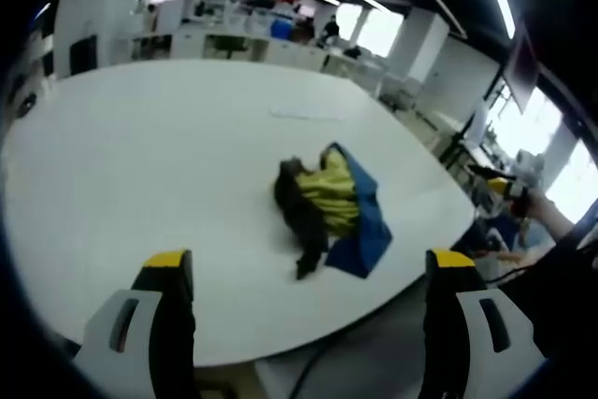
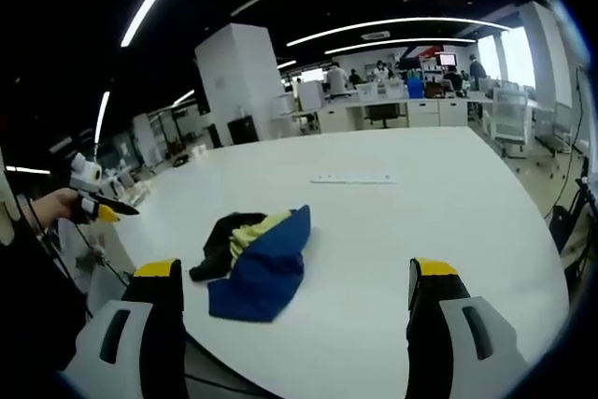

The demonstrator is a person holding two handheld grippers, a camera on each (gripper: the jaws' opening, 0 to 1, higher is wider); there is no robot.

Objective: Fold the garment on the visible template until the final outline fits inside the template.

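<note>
The white tabletop (image 1: 140,156) carries a crumpled blue, yellow and black garment (image 1: 334,207) near its edge, touched by nothing. Both hand-held grippers, left (image 1: 308,277) and right (image 2: 291,287), hover apart from it, jaws spread, empty. Folding seems unstarted; next comes reaching in, grasping an edge and spreading it flat.

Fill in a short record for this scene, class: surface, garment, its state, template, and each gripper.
surface: large white table
garment: blue, yellow and dark cloth, also in the right gripper view
state: crumpled in a heap, not folded, near the table edge
template: faint thin outline beyond the garment, apart from it
left gripper: open, holds nothing, short of the garment
right gripper: open, holds nothing
</note>
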